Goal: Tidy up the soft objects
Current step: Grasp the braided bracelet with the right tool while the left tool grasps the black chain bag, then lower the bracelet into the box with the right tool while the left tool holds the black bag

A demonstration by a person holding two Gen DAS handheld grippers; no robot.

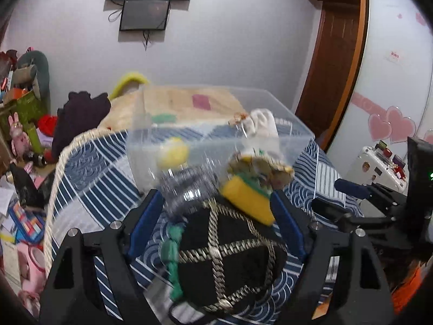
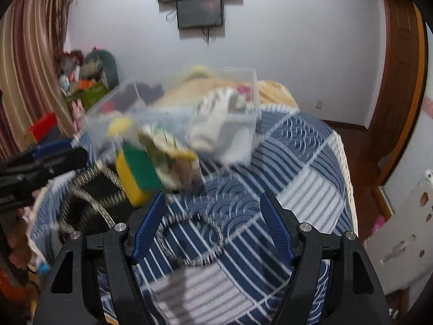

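Sponge [image 1: 247,199] lies beyond parted left tongs [image 1: 216,224]; only right tongs [image 2: 213,230], parted, frame a silvery ring [image 2: 192,239].

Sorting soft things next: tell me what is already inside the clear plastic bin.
Inside the clear plastic bin lie a white cloth and a yellow round item. Blur and glare hide anything else.

My left gripper [image 1: 216,216]: jaws spread wide, nothing clamped. My right gripper [image 2: 213,219]: jaws equally wide, empty.

Blue patterned bed [image 2: 305,162], clear bin [image 1: 216,135], black cushion [image 1: 230,257], sponge [image 1: 249,200]
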